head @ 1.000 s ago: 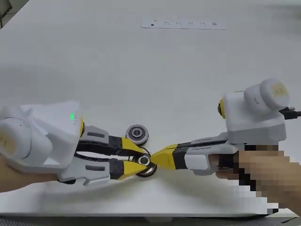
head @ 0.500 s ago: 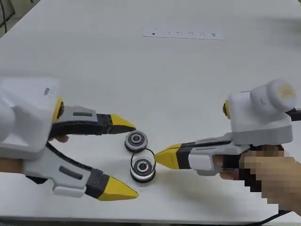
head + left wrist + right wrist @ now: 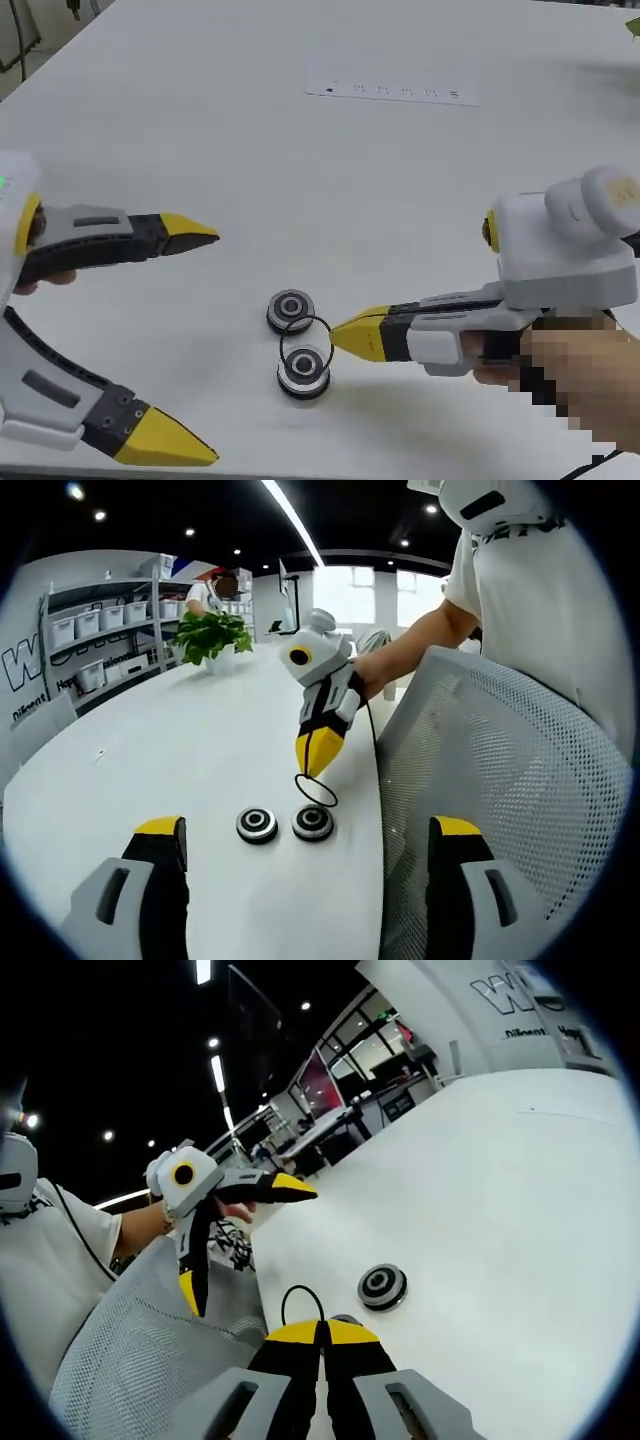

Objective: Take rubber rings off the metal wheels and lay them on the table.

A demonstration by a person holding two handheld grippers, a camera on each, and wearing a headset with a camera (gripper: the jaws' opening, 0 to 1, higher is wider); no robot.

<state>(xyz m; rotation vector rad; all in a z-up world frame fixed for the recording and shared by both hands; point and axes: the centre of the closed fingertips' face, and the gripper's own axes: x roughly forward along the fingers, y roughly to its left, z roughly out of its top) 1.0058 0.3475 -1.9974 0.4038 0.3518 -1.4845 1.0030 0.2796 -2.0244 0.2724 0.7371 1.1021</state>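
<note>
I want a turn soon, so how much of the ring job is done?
Done: one rubber ring looks pulled free. In hand: the shut right hand-held gripper pinches it beside the two metal wheels, and the left hand-held gripper is wide open. Left: lay it on the table, then check both wheels for more.

Even overhead light is washing the white table [image 3: 420,200] bright in the head view. Soft shadows are pooling under the right gripper [image 3: 335,337] toward 6 o'clock, and the thin rubber ring [image 3: 306,335] is reading crisp. The left gripper [image 3: 215,345] is softening at 8 o'clock. In both gripper views ceiling lights [image 3: 290,515] are glaring near 12 o'clock, and fisheye bending is curving the edges.
</note>
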